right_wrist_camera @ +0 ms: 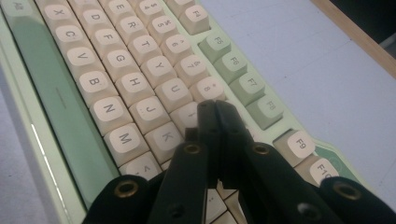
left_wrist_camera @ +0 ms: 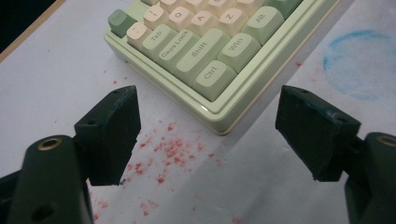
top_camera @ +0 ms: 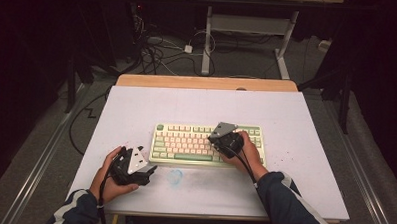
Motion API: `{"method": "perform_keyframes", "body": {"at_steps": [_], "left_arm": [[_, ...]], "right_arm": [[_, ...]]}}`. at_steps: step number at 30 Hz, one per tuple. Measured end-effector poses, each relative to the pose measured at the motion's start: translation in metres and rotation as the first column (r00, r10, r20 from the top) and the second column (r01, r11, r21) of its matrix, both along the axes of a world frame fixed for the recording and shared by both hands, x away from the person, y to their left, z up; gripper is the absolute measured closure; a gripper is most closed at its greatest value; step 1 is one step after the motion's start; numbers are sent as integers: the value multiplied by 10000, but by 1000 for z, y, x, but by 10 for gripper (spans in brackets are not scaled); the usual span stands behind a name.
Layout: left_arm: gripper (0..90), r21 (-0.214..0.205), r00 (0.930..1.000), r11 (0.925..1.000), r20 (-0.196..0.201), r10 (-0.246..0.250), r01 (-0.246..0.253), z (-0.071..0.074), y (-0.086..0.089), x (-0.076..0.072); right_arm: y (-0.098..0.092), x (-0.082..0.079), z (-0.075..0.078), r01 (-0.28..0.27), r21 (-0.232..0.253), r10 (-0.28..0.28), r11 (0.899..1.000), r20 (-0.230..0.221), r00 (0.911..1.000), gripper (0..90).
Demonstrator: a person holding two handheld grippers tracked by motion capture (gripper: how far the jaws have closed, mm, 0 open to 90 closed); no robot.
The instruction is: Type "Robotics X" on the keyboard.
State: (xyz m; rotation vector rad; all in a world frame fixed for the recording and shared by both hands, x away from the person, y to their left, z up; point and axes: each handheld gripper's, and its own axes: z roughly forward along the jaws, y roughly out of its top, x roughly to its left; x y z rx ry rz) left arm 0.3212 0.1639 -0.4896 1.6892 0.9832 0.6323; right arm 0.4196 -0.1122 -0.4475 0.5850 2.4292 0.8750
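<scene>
Nearby, green "Ctrl", "Shift", "Caps Lock" keys (left_wrist_camera: 189,52) on keyboard (top_camera: 208,144)

My white mat (top_camera: 284,185): blue ring stain (top_camera: 174,176) at seven o'clock, red specks (left_wrist_camera: 168,151) at nine. Floor cables (top_camera: 158,53) beyond, eleven o'clock.

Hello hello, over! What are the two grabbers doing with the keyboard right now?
Left gripper open, off the keyboard's Ctrl corner. Right gripper shut, tips over the keys near I and 9. Red specks and blue ring on mat; nothing blocking.
</scene>
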Motion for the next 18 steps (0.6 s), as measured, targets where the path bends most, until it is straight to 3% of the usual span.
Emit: {"method": "perform_keyframes", "body": {"at_steps": [4,7,18], "left_arm": [[208,1,10000,10000,-42,-37,37,-1,-1,0],[208,65,9999,10000,-72,-75,76,-1,-2,0],[208,120,9998,9999,-171,-71,73,-2,-2,0]], "right_arm": [[1,1,-1,108,-21,-108,9999,21,9999,900],[2,1,-3,68,-310,-71,9995,-112,9999,900],[-7,-3,7,142,674,-141,9976,-23,9999,894]]}}
